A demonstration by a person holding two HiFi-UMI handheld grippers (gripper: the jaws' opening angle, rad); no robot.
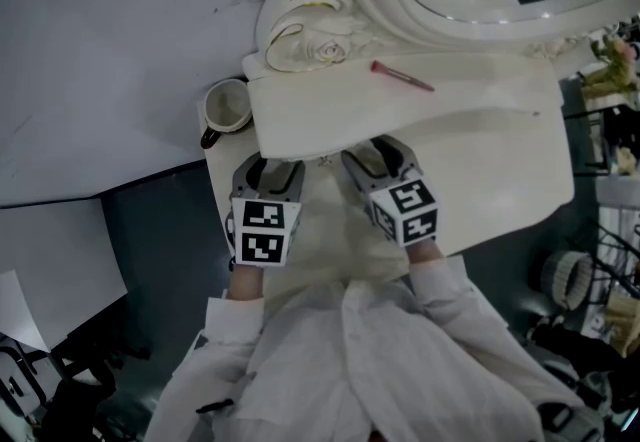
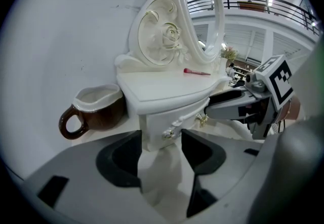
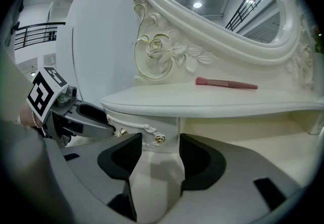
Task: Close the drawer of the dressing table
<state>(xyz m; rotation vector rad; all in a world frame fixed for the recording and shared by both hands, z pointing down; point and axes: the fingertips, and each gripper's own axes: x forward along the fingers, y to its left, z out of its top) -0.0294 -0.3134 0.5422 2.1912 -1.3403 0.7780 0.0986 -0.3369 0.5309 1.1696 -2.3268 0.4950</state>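
Nearest us are our own white shirt sleeves (image 1: 470, 315), and just past them the two marker cubes on the grippers. The left gripper (image 1: 272, 170) and the right gripper (image 1: 375, 155) sit side by side with their tips tucked under the front overhang of the small white carved dressing table (image 1: 470, 120). Both have their jaws spread wide. Each pair stands either side of one end of the white moulded drawer front (image 2: 174, 119), with a small gold knob (image 3: 159, 139) in the gap. Neither pair looks clamped on anything.

The drawer sits low at the middle of the table's front, directly between the two grippers. It seems to stand a little proud of the frame, though we cannot tell by how much.

To shut it well, we would press on both ends together and evenly, so the drawer runs straight and does not jam. We would also keep the push level and slow. The table looks light and could slide back towards the brown and cream ceramic mug (image 1: 227, 108) or shake the thin pink stick (image 1: 402, 76) off its top.

The drawer front faces us. Its long axis runs left to right along the table's front edge, and it slides away from us, towards the oval white-framed mirror (image 3: 217, 40).
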